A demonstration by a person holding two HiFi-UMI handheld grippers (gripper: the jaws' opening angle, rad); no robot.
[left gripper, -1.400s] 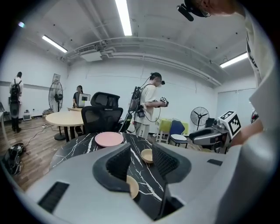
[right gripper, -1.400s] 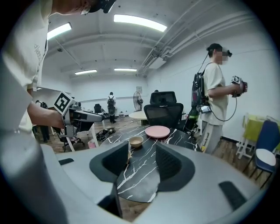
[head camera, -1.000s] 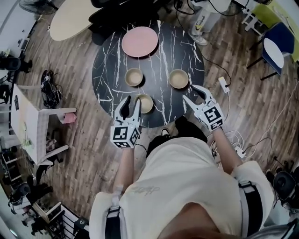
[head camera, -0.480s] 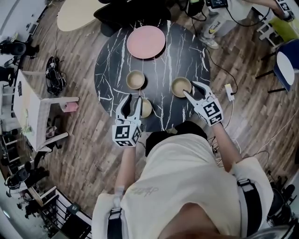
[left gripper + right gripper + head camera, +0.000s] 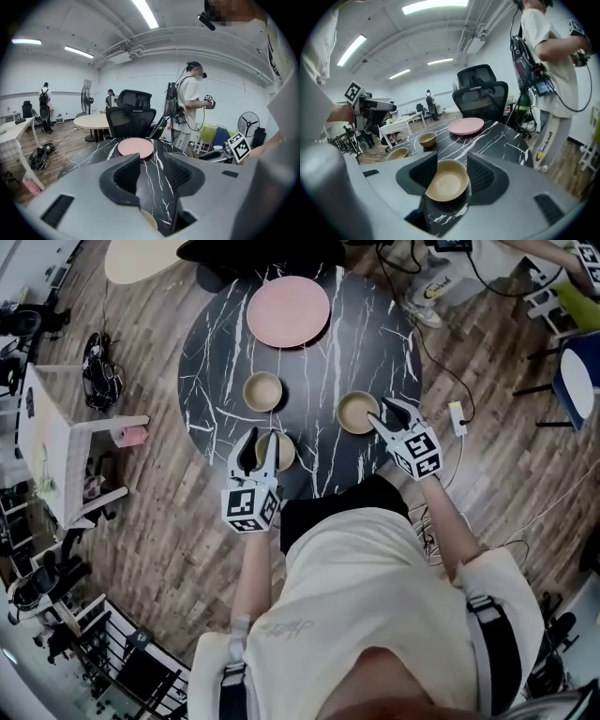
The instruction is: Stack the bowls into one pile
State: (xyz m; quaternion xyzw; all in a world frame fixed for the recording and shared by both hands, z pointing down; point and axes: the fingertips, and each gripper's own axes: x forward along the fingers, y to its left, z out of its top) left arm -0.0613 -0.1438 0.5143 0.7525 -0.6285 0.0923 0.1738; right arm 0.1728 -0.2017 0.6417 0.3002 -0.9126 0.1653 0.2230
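Both spread, the left hand-held gripper (image 5: 151, 178) and right hand-held gripper (image 5: 452, 174) are hovering, the right framing a likely light, rigid, slick bowl (image 5: 446, 181), best pinched at its rim.

Worktop (image 5: 328, 362) layout: plate (image 5: 288, 311) at 12 o'clock by the far edge. Three bowls, all apart: centre bowl (image 5: 263, 391) at 8 o'clock just off the middle, right bowl (image 5: 357, 412) at 4 o'clock, near bowl (image 5: 281, 452) at 6-7 o'clock by the near edge. Right hand-held gripper (image 5: 380, 411) at 4-5 o'clock, right bowl between its spread jaws. Left hand-held gripper (image 5: 262, 437) at 7 o'clock, near bowl low between its spread jaws.
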